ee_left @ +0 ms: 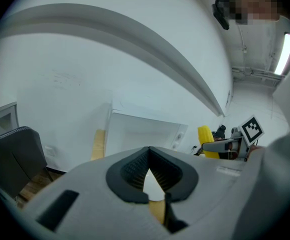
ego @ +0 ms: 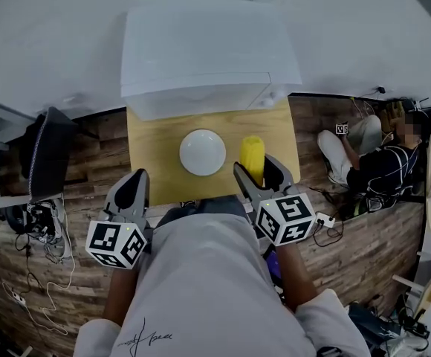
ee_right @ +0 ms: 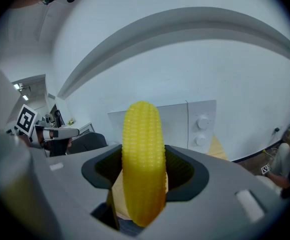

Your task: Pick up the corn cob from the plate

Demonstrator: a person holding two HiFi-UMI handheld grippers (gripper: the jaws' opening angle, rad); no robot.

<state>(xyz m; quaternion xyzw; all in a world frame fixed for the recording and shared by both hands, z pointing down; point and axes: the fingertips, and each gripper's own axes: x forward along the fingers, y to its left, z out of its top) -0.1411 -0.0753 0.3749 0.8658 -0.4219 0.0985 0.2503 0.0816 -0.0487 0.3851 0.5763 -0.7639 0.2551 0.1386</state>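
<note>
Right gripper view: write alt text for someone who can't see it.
A yellow corn cob stands clamped between the grey jaws of the right gripper, filling the middle of the view. Behind it sit a white appliance with two knobs and a white wall.

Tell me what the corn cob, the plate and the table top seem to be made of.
Corn cob: probably moulded plastic or rubber, given its uniform bright yellow, very regular kernel rows and slight sheen.
Plate: smooth plain white with a soft shine, either ceramic or plastic.
Table top: pale wood or wood-look laminate, matte, with faint grain.
</note>
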